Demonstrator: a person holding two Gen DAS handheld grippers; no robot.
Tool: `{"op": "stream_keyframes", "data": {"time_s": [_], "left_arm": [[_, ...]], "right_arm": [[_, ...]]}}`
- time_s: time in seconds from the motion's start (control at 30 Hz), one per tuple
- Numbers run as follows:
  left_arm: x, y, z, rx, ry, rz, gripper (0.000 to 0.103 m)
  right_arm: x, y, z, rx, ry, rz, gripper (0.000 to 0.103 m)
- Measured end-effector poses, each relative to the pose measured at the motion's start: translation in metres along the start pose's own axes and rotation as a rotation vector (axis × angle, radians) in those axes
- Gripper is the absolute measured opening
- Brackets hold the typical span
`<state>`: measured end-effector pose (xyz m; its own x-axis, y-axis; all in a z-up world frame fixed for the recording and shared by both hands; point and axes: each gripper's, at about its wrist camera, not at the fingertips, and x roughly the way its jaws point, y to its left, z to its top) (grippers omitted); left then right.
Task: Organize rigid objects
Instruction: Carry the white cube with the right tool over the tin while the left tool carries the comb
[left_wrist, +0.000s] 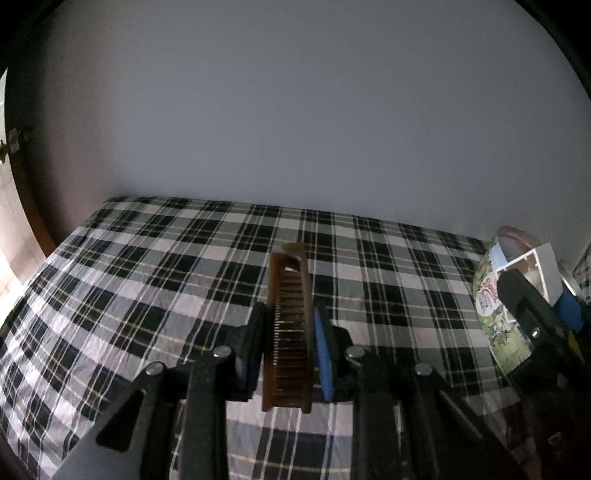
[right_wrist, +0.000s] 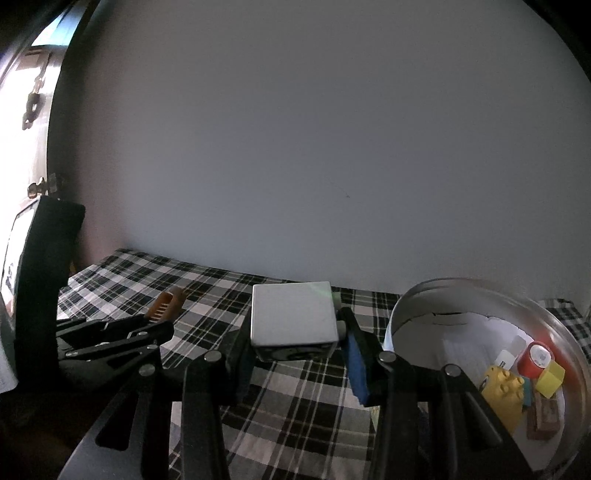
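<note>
My left gripper is shut on a brown comb, held edge-up above the plaid cloth with its far end sticking out past the fingertips. In the right wrist view the same comb shows at the left, poking out of the left gripper. My right gripper is shut on a white boxy charger, lifted over the cloth just left of a round metal tin. Seen from the left wrist, the right gripper with the white charger is at the far right, in front of the tin.
The tin holds a yellow toy brick, a yellow cube, a red tape roll and other small items. Black-and-white plaid cloth covers the surface up to a plain wall. A door with hinges is at the left.
</note>
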<state>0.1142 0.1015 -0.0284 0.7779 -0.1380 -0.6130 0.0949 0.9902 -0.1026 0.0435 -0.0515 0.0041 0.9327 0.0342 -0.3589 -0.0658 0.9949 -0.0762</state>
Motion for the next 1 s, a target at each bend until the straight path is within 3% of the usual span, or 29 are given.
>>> {"op": "stream_keyframes", "data": {"time_s": [1.0], "left_arm": [[-0.033, -0.025, -0.018, 0.026, -0.051, 0.003, 0.024]], "right_arm": [[-0.032, -0.017, -0.013, 0.004, 0.002, -0.034, 0.045]]}}
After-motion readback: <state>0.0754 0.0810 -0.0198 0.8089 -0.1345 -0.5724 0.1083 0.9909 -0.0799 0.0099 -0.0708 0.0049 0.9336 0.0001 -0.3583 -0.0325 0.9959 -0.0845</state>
